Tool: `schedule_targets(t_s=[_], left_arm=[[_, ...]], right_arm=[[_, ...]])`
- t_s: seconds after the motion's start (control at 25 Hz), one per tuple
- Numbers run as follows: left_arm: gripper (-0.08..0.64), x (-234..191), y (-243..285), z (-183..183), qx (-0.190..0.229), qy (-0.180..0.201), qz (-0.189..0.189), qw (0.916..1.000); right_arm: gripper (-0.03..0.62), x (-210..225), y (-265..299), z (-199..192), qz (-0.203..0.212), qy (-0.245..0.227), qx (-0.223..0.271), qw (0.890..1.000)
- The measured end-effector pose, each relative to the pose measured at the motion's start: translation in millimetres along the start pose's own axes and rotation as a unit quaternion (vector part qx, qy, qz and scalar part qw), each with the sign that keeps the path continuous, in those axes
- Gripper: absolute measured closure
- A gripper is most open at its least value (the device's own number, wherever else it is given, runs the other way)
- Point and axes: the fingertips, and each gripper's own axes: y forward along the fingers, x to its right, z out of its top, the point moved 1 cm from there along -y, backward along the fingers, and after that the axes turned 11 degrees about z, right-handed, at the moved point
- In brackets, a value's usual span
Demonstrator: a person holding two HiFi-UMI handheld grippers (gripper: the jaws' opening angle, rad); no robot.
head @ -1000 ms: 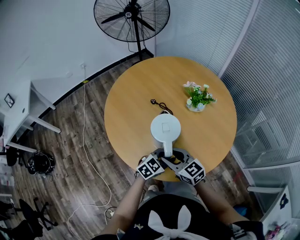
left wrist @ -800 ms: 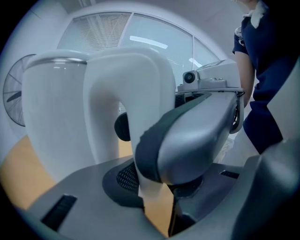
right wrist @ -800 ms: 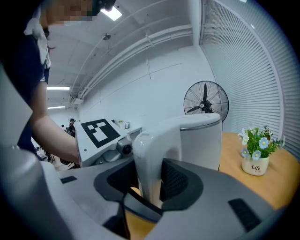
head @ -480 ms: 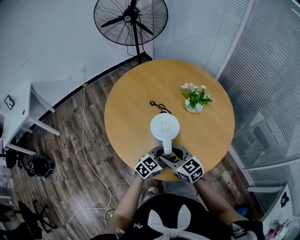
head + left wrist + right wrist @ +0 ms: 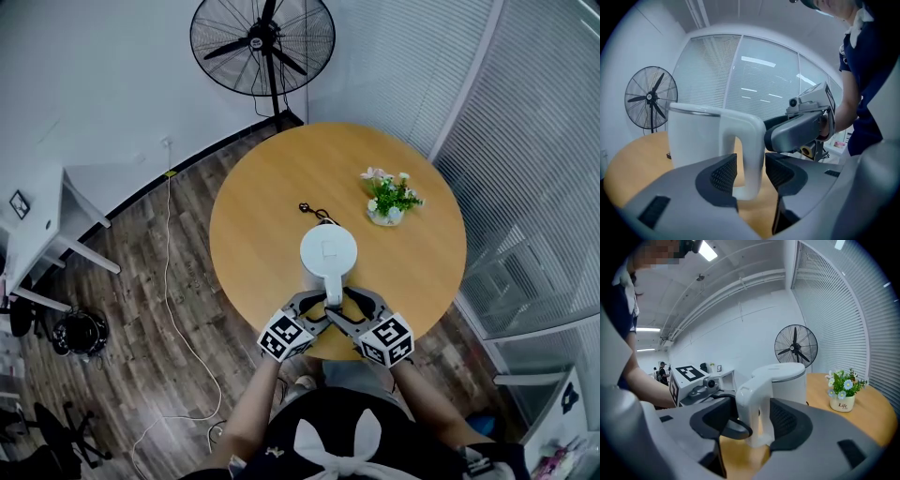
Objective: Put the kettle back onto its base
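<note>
- Head view, left side: hovers over the near rim of the round table [image 5: 262,187], the left gripper [image 5: 312,306], just left of the handle [image 5: 333,292].
- Left gripper view: straddles that handle with jaws spread. Leaves a slim gap at one of the pads [image 5: 723,172] and comes near touching at the other; no squeeze evident.
- Centre: stands upright on the table, the kettle [image 5: 328,250], a little to the near side of the middle, handle pointing straight back at the person. No sight of the base; likely hidden under the body, since the cord [image 5: 317,209] runs in at the far side. On that reading, seated or close to it.
- Right of the handle: mirrors the left tool, the right gripper [image 5: 359,303], equally near. Right gripper view: parted round the same handle, pads close against it; firm contact not clear.
- Coming move, as a judgement: turns on the handle standing vertical between both pairs of jaws, so calls for a straight pull back toward the person to clear it, or a close-and-lift straight up should the seating need correcting.
- Room: plenty of bare wood left of and beyond the kettle. Flower pot [image 5: 389,214] well apart at far right. Near edge directly under both tools.
</note>
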Motion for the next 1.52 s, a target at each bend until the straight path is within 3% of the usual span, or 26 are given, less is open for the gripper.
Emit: schedule_targets(t_s=[0.2, 0.36, 0.56, 0.76, 1.24, 1.52], left_arm=[[0.362, -6.7, -24.2, 13.6, 0.029, -0.014, 0.025, 0.9992], [0.381, -10.3, -42.6, 34.8, 0.063, -0.031, 0.044, 0.9965], [0.470, -10.0, -61.4, 59.9, 0.079, -0.004, 0.084, 0.9933], [0.513, 2.7, -76.2, 88.8, 0.121, -0.003, 0.081, 0.9894], [0.534, 9.1, -99.8, 104.4, 0.116, -0.008, 0.176, 0.9775], [0.535, 17.5, -103.6, 104.4, 0.110, -0.002, 0.178, 0.9779]], right_arm=[[0.342, -2.2, -13.3, 9.4, -0.023, 0.001, 0.024, 0.999], [0.445, -6.9, -22.1, 19.5, -0.039, -0.005, 0.049, 0.998], [0.508, -22.3, -28.2, 40.8, -0.045, -0.011, 0.084, 0.995], [0.540, -36.3, -31.5, 56.8, -0.063, -0.040, 0.097, 0.993], [0.569, -56.4, -41.2, 67.2, -0.116, -0.056, 0.103, 0.986], [0.569, -65.2, -42.3, 68.5, -0.121, -0.056, 0.102, 0.986]])
